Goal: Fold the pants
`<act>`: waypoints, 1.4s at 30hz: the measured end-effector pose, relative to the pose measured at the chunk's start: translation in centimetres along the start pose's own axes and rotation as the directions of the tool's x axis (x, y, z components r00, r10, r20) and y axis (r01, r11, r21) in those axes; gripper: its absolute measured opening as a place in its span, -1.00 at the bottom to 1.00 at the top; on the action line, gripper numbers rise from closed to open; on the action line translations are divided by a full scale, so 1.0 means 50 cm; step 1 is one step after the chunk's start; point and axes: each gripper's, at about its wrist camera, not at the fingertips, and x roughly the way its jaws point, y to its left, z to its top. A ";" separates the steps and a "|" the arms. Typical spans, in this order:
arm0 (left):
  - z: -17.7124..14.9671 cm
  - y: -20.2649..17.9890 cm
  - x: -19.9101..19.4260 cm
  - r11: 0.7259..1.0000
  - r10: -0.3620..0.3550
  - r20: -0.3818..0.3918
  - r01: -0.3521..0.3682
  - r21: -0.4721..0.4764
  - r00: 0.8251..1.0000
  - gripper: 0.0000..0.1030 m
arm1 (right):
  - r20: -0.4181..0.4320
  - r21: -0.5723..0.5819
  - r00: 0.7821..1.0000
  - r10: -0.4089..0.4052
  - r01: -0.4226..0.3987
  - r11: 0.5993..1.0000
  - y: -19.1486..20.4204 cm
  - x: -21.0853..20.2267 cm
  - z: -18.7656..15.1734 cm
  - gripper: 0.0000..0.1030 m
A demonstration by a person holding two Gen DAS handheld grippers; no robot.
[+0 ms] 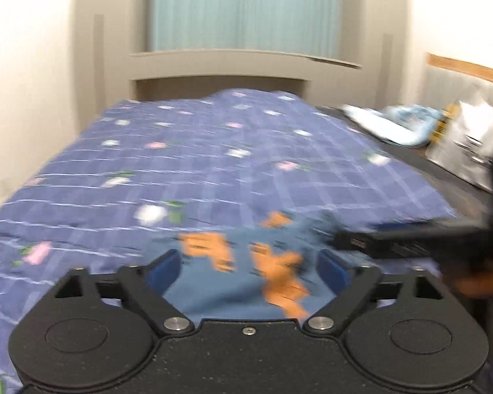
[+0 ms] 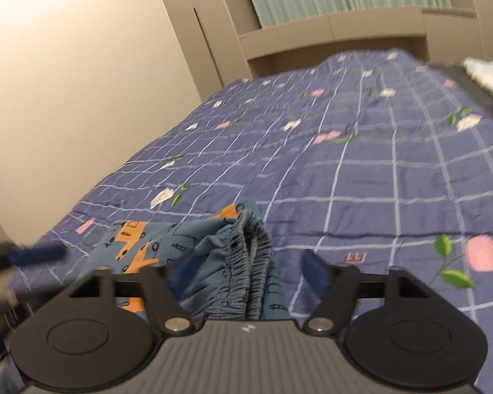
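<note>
Small blue pants with orange prints [image 1: 246,272] lie bunched on the near edge of a bed with a purple checked cover [image 1: 213,164]. My left gripper [image 1: 248,262] is open, its blue pads either side of the cloth, low over it. In the right wrist view the pants [image 2: 220,256] show their gathered elastic waistband heaped up between the open fingers of my right gripper [image 2: 246,269]. The right gripper shows as a dark blurred shape [image 1: 410,239] at the right of the left wrist view. The left gripper's blue finger [image 2: 36,254] shows at the far left of the right wrist view.
The bed cover [image 2: 361,164] stretches away to a beige headboard shelf [image 1: 246,62] under teal curtains. A light blue cloth [image 1: 394,121] and a silver bag [image 1: 466,144] lie on a dark surface to the right. A pale wall stands on the left.
</note>
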 end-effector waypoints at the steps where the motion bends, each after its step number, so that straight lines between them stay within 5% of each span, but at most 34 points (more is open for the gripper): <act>1: 0.002 0.011 0.007 0.999 0.047 -0.003 -0.047 -0.003 0.999 0.97 | 0.018 -0.018 0.999 -0.026 0.027 0.999 0.011 -0.004 -0.002 0.85; 5: 0.011 0.049 0.058 0.987 0.163 -0.050 -0.163 0.010 0.985 0.97 | 0.082 -0.126 0.993 -0.089 0.099 0.987 0.066 -0.002 -0.009 0.99; 12: 0.002 0.093 0.146 0.974 0.227 -0.119 -0.226 0.026 0.967 0.95 | 0.098 -0.312 0.991 -0.089 0.116 0.943 0.140 0.062 -0.004 0.99; 16: -0.009 0.118 0.178 0.964 0.262 -0.143 -0.265 0.003 0.954 0.95 | 0.102 -0.384 0.982 -0.158 0.186 0.904 0.146 0.108 -0.006 0.99; 21: -0.022 0.143 0.211 0.961 0.262 -0.164 -0.273 -0.047 0.951 0.97 | 0.143 -0.361 0.949 -0.281 0.314 0.878 0.108 0.128 -0.011 0.99; 28: -0.010 0.143 0.175 0.962 0.247 -0.158 -0.262 -0.080 0.956 0.94 | 0.144 -0.312 0.959 -0.243 0.277 0.909 0.085 0.101 -0.008 0.99; 34: -0.018 0.097 0.107 0.982 0.156 -0.140 -0.169 -0.086 0.978 0.98 | 0.145 -0.301 0.974 -0.173 0.210 0.930 0.112 0.041 -0.029 0.99; 38: -0.054 0.061 0.108 0.983 0.178 -0.200 -0.184 -0.009 0.963 0.98 | 0.095 -0.315 0.967 -0.238 0.256 0.914 0.115 0.048 -0.067 0.99; 42: -0.078 0.062 0.090 0.984 0.164 -0.213 -0.175 -0.031 0.963 0.98 | 0.091 -0.248 0.960 -0.263 0.278 0.928 0.098 0.018 -0.082 0.99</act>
